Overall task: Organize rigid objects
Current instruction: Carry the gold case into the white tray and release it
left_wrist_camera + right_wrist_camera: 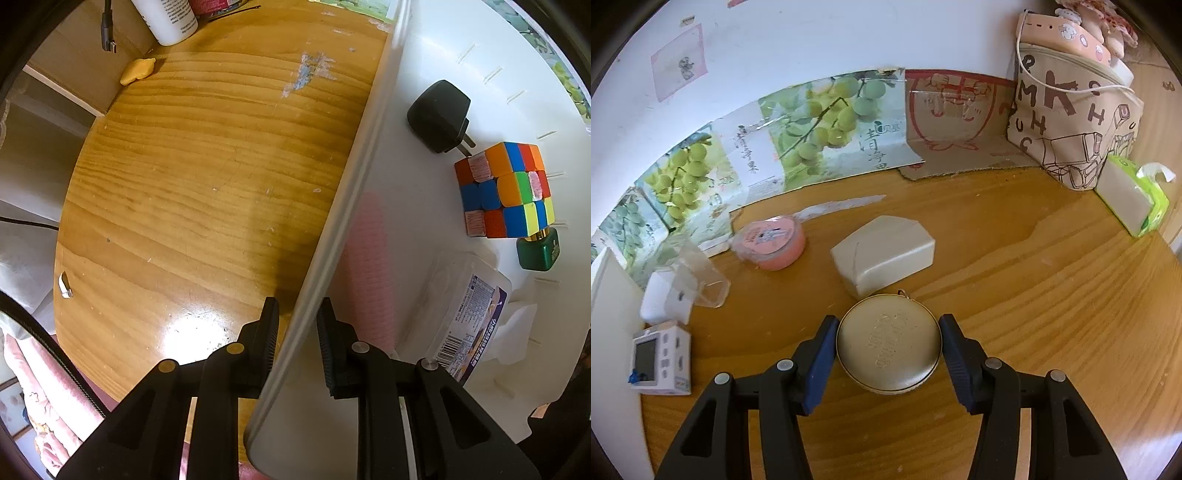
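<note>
The right claw point(888, 354) points down at a slant over the wooden table point(1034, 295), with a round gold tin point(888, 347) lying flat between its two fingers. The jaws are narrowed to about the tin's width and the pads sit against its left and right edges, so I judge it gripped, though only lightly. Just beyond the tin, ahead of the fingertips, lies a pale wrapped block point(884, 254); a pink tub point(772, 243) sits further off to the left of the claw.

The left claw point(295, 343) points straight down, its fingers nearly closed on the wall of a white bin point(354, 192), one finger outside and one inside. In the bin, off to the claw's right, are a puzzle cube point(504, 190), a black plug point(439, 114), a small green bottle point(539, 253) and a clear plastic box point(469, 317).

The main risk is the tin. Its rim is curved and smooth, and the pads meet it only at two narrow spots, so it could squirt forward into the block or pivot and drop on lifting. The bin could also tip or slide if the left grip on its thin wall loosens.
</note>
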The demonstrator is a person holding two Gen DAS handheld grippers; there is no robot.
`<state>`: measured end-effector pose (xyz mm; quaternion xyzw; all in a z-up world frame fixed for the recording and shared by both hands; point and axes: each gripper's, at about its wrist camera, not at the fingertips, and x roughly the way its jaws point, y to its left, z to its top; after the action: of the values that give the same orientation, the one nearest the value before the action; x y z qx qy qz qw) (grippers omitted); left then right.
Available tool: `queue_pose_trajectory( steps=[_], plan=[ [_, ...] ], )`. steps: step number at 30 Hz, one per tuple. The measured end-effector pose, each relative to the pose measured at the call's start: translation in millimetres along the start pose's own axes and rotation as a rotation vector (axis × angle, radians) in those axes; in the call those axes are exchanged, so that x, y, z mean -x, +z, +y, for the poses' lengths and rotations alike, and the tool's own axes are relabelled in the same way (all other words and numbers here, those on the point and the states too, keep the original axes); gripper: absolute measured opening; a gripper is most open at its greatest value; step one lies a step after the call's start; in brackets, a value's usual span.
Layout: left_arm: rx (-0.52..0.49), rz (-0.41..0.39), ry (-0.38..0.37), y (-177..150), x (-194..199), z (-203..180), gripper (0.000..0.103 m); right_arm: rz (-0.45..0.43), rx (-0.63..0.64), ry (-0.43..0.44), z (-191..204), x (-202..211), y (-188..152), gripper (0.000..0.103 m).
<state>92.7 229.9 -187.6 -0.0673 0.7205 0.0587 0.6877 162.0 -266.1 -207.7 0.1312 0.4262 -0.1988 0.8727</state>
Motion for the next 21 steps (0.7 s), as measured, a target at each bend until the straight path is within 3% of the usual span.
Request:
queue_pose_trajectory(
  steps=[10,21],
  plan=[
    [-0.035,-0.014,-0.022,-4.4,2.0,0.4,0.023,0.028,0.048,0.087,35.6,38.7,-24.0,0.055],
    [-0.148,-0.005,-0.023,-5.3,3.1,-9.1,0.023,0.012,0.170,0.259,98.6,106.2,-69.5,0.055]
  ],
)
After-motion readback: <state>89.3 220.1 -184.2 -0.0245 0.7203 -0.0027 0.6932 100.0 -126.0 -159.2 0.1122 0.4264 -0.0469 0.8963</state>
